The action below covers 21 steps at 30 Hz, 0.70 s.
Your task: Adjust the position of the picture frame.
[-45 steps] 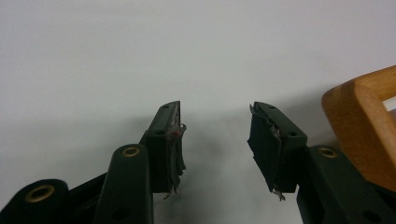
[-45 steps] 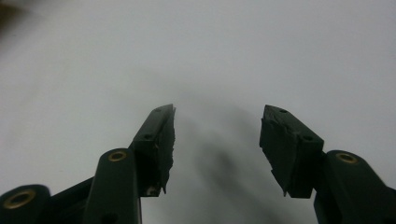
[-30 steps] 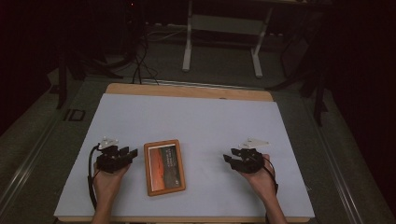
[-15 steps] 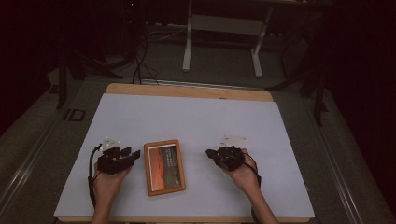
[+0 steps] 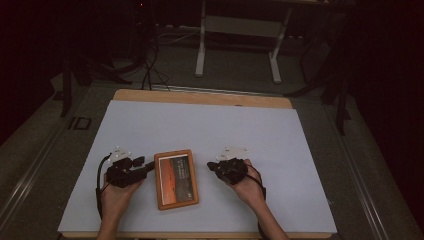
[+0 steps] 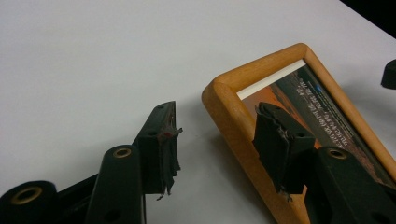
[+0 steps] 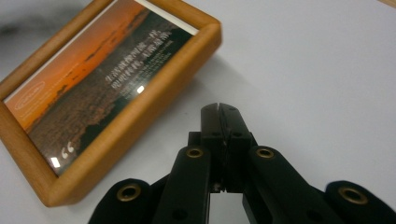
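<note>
A wooden picture frame (image 5: 175,179) lies flat on the white table cover (image 5: 210,135), near the person's edge and a bit left of centre. It holds an orange sunset print w/ lines of small white text and a quote mark in one corner (text too small to read). Rounded corners, light wood, long side running away from the person.

The left gripper (image 5: 131,169) sits just beside the frame's left rim, jaws spread wide. In the left gripper view the left gripper (image 6: 217,144) has one jaw on the bare cover and the other over the frame's near corner, so the wooden rim falls betw. them; can't tell if either pad touches the wood. Pads look frayed at the edges.

The right gripper (image 5: 218,167) rests on the cover right of the frame, near it but apart. In the right gripper view the right gripper (image 7: 220,140) has its jaws pressed together w/ nothing betw. them, tips pointing past the frame's corner.

Each gripper is held by a hand, forearms coming in from the bottom of the high view. Beyond the table: dark floor, cables, a white stand's legs (image 5: 239,47).
</note>
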Available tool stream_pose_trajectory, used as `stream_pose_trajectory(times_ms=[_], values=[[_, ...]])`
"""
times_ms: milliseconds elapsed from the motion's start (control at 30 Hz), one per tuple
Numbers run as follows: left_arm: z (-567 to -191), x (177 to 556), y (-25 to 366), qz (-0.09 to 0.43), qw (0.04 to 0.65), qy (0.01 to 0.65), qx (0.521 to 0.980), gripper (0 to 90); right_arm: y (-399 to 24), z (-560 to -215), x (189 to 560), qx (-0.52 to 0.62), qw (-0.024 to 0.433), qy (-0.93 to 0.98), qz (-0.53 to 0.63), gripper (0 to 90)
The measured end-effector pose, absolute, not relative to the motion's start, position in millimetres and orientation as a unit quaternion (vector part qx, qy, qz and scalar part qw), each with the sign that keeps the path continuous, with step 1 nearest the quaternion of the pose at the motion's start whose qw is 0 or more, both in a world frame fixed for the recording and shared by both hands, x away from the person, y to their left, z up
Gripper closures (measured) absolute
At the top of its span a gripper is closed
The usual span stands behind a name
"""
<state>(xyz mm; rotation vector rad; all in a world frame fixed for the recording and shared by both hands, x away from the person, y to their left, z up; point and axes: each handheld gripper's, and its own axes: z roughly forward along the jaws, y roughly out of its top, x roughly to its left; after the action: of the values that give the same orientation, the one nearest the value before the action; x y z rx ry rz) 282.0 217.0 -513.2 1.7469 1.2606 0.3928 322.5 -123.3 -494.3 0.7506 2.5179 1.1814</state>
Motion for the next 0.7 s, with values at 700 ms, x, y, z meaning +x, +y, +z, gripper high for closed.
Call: stream_pose_trajectory(times_ms=[700], values=[[-509.3,279.0,214.3,0.138,0.474,0.503,0.710,46.7,-78.7,-502.7,308.0,0.213,0.114,0.874,0.421,89.9]])
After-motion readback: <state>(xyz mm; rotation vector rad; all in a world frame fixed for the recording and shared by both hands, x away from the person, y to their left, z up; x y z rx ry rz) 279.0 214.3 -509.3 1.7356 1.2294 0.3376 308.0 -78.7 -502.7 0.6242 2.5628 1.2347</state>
